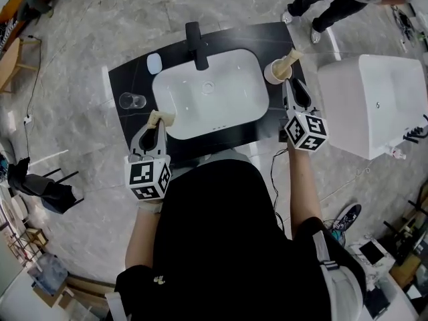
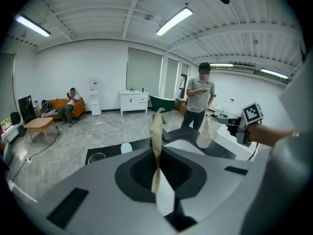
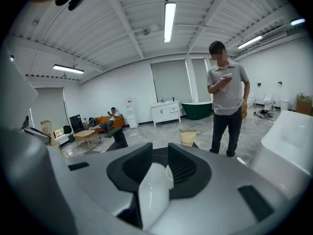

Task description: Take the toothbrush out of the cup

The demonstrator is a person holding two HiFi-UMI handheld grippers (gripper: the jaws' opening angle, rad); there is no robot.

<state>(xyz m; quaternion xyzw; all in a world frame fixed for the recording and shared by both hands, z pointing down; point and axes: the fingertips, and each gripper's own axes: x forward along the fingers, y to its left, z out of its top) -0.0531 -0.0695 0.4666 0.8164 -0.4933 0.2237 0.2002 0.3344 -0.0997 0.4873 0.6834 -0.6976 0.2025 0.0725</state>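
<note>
A white cup (image 1: 273, 72) stands on the black counter (image 1: 127, 75) right of the sink, with a beige wrapped toothbrush (image 1: 291, 58) leaning out of it. My right gripper (image 1: 289, 83) is just in front of this cup, jaws apart with nothing between them. In the right gripper view the beige wrapper (image 3: 188, 136) shows just beyond the right gripper (image 3: 167, 154). My left gripper (image 1: 159, 123) hovers over the sink's front left corner, shut on another beige wrapped toothbrush (image 1: 161, 118). In the left gripper view that wrapper (image 2: 156, 129) stands upright in the jaws, and the cup (image 2: 204, 139) is far right.
The white sink basin (image 1: 235, 62) with a black faucet (image 1: 196, 45) fills the counter's middle. A clear glass (image 1: 132, 101) and a white oval object (image 1: 154, 63) sit at the left. A large white fixture (image 1: 374, 105) stands to the right. A person (image 2: 199, 102) stands behind the counter.
</note>
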